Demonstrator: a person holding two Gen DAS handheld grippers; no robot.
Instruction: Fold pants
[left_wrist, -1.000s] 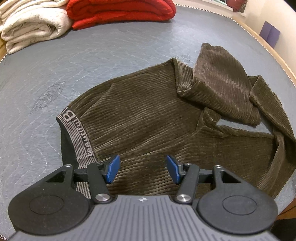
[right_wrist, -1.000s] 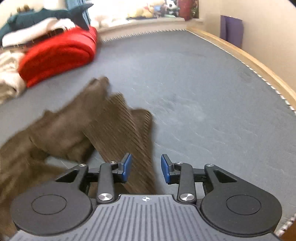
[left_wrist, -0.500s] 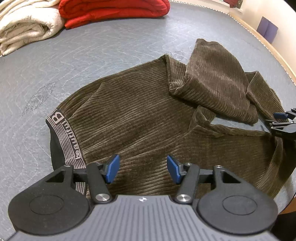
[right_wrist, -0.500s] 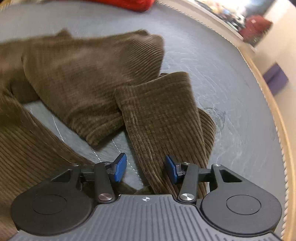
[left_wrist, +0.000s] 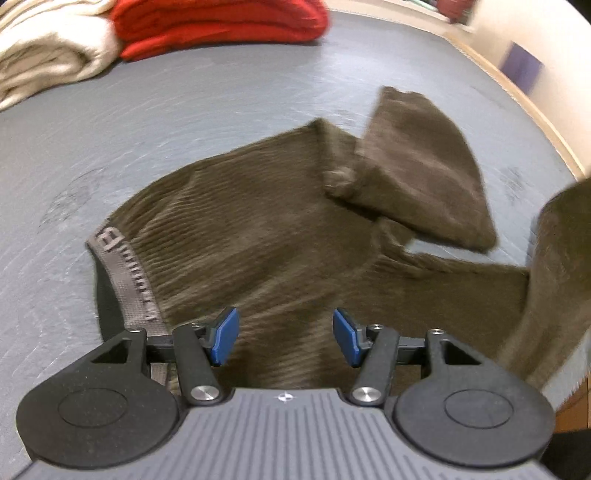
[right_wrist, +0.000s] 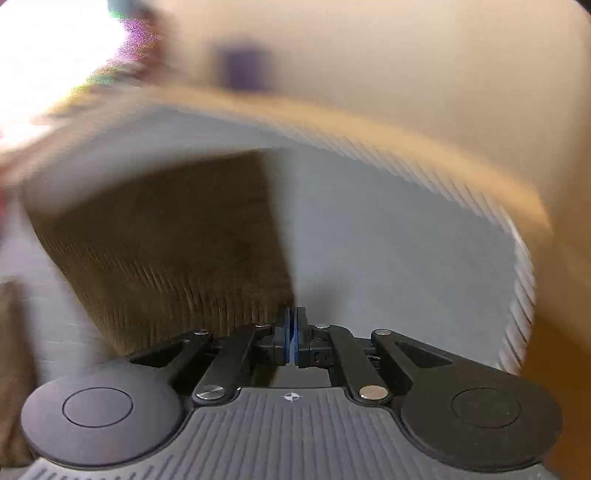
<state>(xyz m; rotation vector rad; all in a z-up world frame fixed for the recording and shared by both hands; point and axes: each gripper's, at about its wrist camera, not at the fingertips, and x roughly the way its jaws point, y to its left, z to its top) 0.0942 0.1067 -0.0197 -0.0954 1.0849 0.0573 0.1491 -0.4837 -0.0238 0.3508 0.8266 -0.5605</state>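
A: Left view, blurred. Brown corduroy pants (left_wrist: 280, 236) lie spread on the grey quilted surface (left_wrist: 207, 110). I can't tell whether that is a desk or a bed. Waistband (left_wrist: 125, 277) with pale lettering sits at the left, and one leg (left_wrist: 424, 173) is folded back across the upper right.

B: Left tool (left_wrist: 284, 341)?

A: Blue pads well apart, nothing between them. It hangs above the near edge of the pants, just right of the waistband. Contact with the cloth I cannot make out.

B: Right side?

A: Right view is heavily smeared. Right tool (right_wrist: 293, 338) has its blue pads pressed together. They have just been closing. A corner of a brown corduroy panel (right_wrist: 166, 243) meets the pads at their left side. Whether cloth is actually pinched between them, too blurred to say.

B: Anything in the left view to support that?

A: A strip of brown fabric (left_wrist: 550, 280) stands up off the surface at the far right edge, higher than the rest of the pants. The right tool itself is not in that view.

B: Surroundings?

A: A folded red garment (left_wrist: 221, 22) and a folded cream garment (left_wrist: 48, 62) lie at the far left, well apart from the pants. A wooden rim (left_wrist: 532, 110) runs along the right edge of the surface.
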